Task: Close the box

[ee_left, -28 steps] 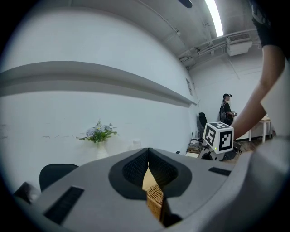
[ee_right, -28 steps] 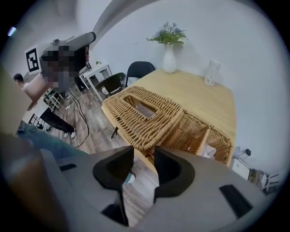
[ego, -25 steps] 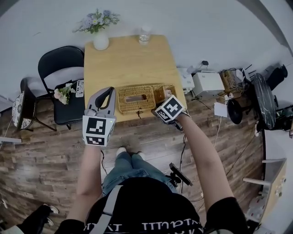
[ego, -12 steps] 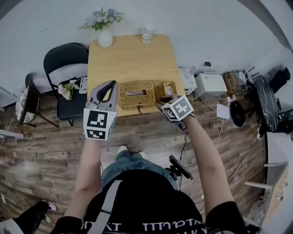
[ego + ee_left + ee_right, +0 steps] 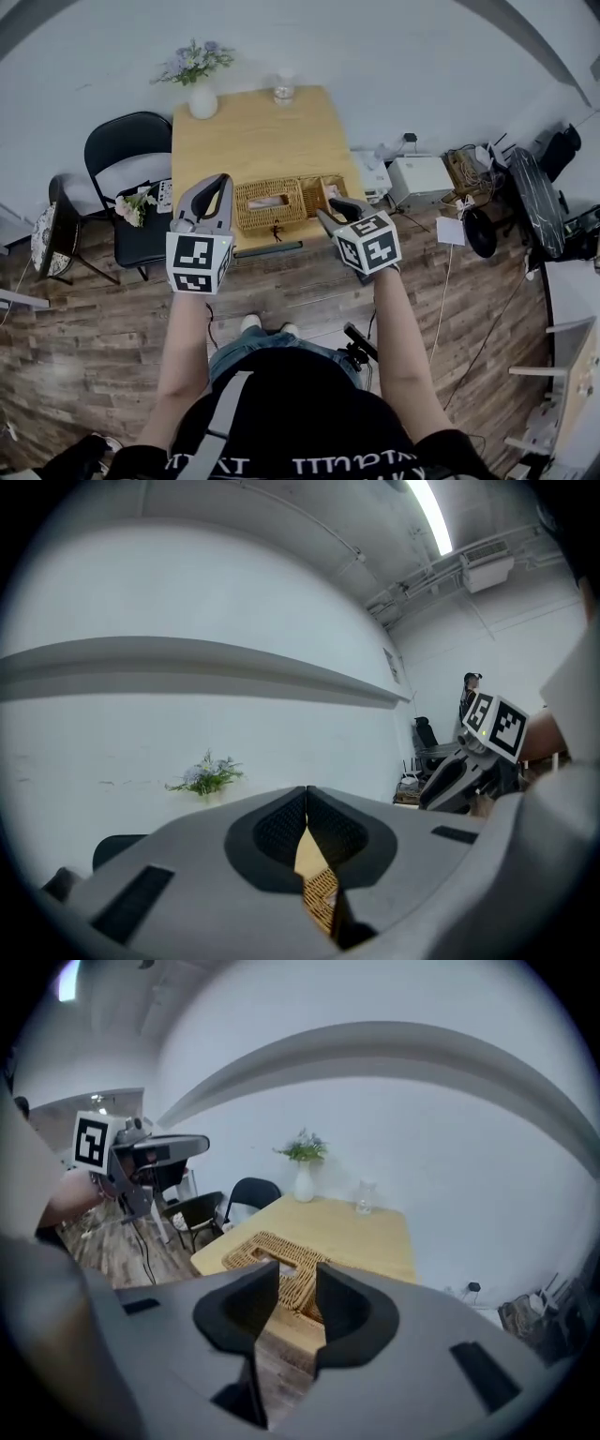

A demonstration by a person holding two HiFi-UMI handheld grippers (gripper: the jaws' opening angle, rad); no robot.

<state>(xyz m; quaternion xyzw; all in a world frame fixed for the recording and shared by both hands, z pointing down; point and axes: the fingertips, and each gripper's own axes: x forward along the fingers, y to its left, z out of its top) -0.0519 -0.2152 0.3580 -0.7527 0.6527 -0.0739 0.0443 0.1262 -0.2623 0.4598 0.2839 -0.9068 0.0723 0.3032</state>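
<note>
A flat wicker box (image 5: 270, 203) with a slot in its lid lies at the near edge of the wooden table (image 5: 253, 131). A smaller wicker piece (image 5: 330, 191) adjoins its right end. My left gripper (image 5: 214, 192) hovers at the box's left end, shut with nothing between its tips (image 5: 306, 794). A strip of the wicker box (image 5: 322, 902) shows below them. My right gripper (image 5: 337, 214) hangs just off the table's near right corner. Its jaws (image 5: 298, 1283) stand apart with nothing between them, and the box (image 5: 274, 1251) lies beyond them.
At the table's far edge stand a white vase of flowers (image 5: 202, 94) and a glass jar (image 5: 282, 89). A black chair (image 5: 127, 155) with a flower bunch (image 5: 131, 206) is left of the table. White boxes and cables (image 5: 417, 173) sit on the wood floor to the right.
My right gripper has drawn back from the box's right end toward my body. The left gripper has stayed where it was.
</note>
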